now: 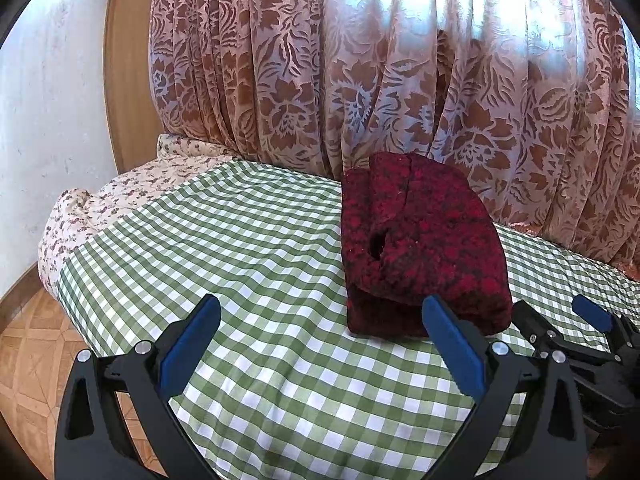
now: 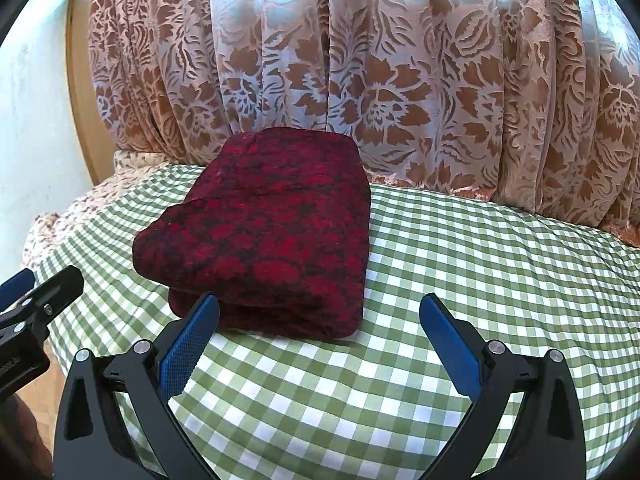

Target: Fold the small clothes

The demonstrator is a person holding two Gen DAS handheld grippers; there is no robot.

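Note:
A dark red, black-patterned garment [image 1: 420, 240] lies folded into a thick bundle on the green-and-white checked cloth [image 1: 248, 248]. My left gripper [image 1: 324, 316] is open just in front of its near left corner, holding nothing. In the right wrist view the same folded garment [image 2: 268, 232] sits ahead and to the left, and my right gripper [image 2: 320, 316] stands open at its near right edge, empty. Its left fingertip [image 2: 208, 308] overlaps the bundle's front fold. The right gripper's body [image 1: 580, 336] shows at the left view's right edge.
A brown floral curtain [image 1: 360, 72] hangs right behind the bed. A small-flowered sheet [image 1: 100, 200] covers the left end. Parquet floor [image 1: 28, 344] lies beyond the bed's left edge, by a white wall [image 1: 48, 100]. Checked cloth [image 2: 500, 264] stretches to the right.

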